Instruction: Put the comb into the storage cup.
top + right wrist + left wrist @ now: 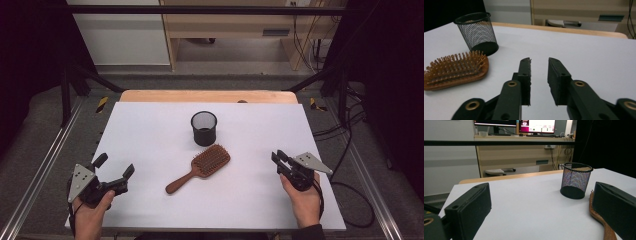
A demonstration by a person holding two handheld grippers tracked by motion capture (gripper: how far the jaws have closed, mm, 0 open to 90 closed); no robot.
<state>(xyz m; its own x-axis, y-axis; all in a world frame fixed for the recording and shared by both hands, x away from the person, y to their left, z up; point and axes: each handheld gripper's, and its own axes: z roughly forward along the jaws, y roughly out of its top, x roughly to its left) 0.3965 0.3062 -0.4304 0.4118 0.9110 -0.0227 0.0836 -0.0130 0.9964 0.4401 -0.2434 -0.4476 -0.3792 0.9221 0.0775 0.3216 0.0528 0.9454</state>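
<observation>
Wooden hairbrush (199,168) lay bristles-up at centre of the white counter (150,135), handle pointing toward the near-left corner, w/ a black mesh cup (204,128) standing upright just behind its head. Left hand-held gripper (114,172) sat near the counter's front-left, jaws spread wide & empty. Right hand-held gripper (280,159) sat to the right of the brush, jaws only a narrow gap apart, nothing between them.

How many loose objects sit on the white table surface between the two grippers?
2: a black wire-mesh cup at centre, and a brown wooden paddle hairbrush lying bristles-up just in front of it.
</observation>
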